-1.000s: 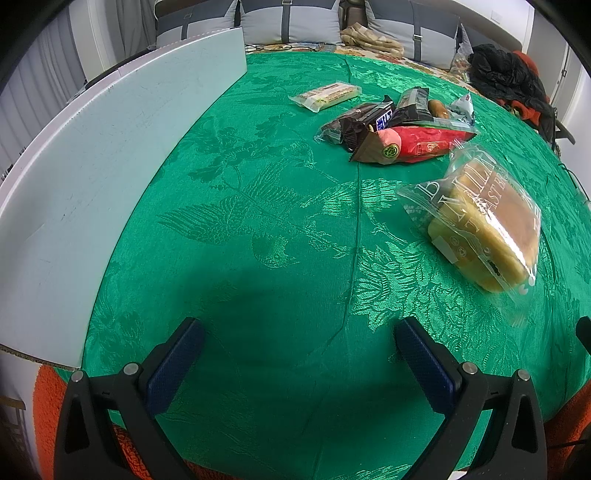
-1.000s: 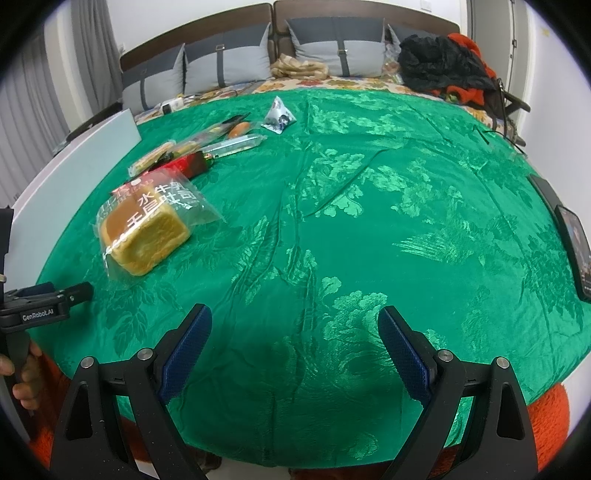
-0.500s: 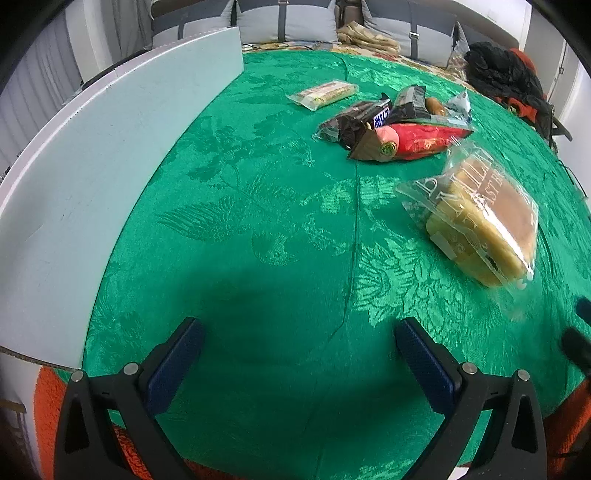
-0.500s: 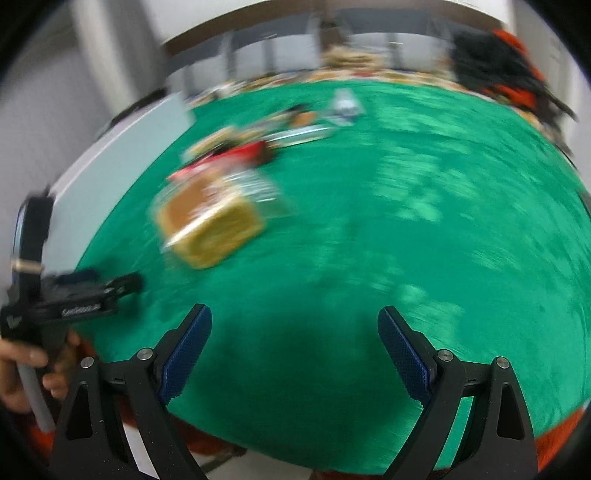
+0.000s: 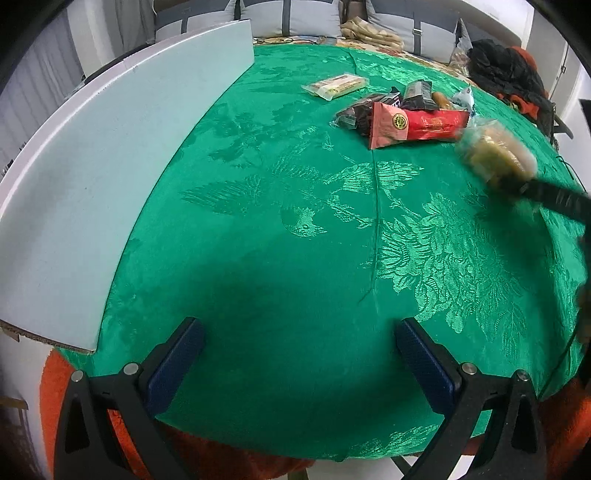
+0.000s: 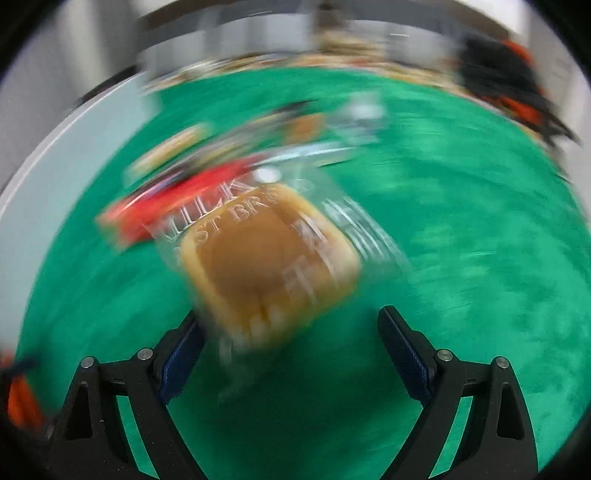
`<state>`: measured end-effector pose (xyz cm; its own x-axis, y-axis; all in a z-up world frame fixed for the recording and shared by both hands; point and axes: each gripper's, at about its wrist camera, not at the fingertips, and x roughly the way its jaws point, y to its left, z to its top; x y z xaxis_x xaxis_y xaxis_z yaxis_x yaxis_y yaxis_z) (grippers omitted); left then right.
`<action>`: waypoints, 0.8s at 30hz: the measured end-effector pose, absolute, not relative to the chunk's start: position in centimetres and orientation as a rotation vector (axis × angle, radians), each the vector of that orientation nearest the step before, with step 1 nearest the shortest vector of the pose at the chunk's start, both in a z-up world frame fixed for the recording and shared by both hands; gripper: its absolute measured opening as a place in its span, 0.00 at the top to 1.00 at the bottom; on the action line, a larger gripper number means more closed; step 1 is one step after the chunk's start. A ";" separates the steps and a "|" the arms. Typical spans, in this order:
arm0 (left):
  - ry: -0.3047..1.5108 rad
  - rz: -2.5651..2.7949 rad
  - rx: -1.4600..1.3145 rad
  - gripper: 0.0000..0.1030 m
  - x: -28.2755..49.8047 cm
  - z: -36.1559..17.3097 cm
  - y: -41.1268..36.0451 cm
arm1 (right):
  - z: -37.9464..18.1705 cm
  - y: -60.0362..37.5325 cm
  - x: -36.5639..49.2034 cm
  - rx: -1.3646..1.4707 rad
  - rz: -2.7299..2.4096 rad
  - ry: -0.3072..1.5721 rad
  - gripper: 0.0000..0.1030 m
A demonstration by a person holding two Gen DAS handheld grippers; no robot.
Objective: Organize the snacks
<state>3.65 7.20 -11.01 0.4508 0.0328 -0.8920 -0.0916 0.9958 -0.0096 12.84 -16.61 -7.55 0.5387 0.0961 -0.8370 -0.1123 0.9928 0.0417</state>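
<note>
A bagged milk toast bread (image 6: 269, 258) lies on the green tablecloth, just ahead of my open right gripper (image 6: 291, 354); its near end sits between the fingers, untouched as far as the blur shows. In the left wrist view the bread (image 5: 495, 155) is at the right with the right gripper (image 5: 554, 195) reaching it. Behind it lies a pile of snacks: a red packet (image 5: 417, 123), dark bars (image 5: 369, 110) and a clear-wrapped bar (image 5: 336, 85). My left gripper (image 5: 299, 358) is open and empty near the front edge.
A pale blue board (image 5: 110, 166) stands along the table's left side. Grey cushions (image 5: 295, 18) and dark clothes (image 5: 506, 70) lie beyond the far edge. The green cloth (image 5: 295, 240) in front of the left gripper is bare.
My right gripper has swung left and forward to the bagged bread, which now fills its view. The left gripper has barely moved.
</note>
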 end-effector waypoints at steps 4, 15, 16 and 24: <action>1.086 0.086 -0.064 0.00 3.8 -11.1 7.2 | -6.4 -21.2 11.9 0.000 0.090 0.949 0.09; 1.069 0.097 -0.064 0.00 4.1 -11.1 7.1 | -8.7 -30.0 12.9 0.044 -0.104 0.937 0.09; 1.067 0.098 -0.065 0.00 4.1 -11.1 7.1 | -8.7 -30.4 13.6 0.051 -0.111 0.935 0.09; 1.065 0.104 -0.067 0.00 3.8 -11.1 7.1 | -8.7 -33.2 17.6 0.085 -0.168 0.944 0.03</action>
<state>3.83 7.09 -11.07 0.4804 0.0526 -0.8755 -0.1171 0.9931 -0.0046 17.59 -33.21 -8.71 0.5747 -0.1062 -0.8114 0.1802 0.9836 -0.0011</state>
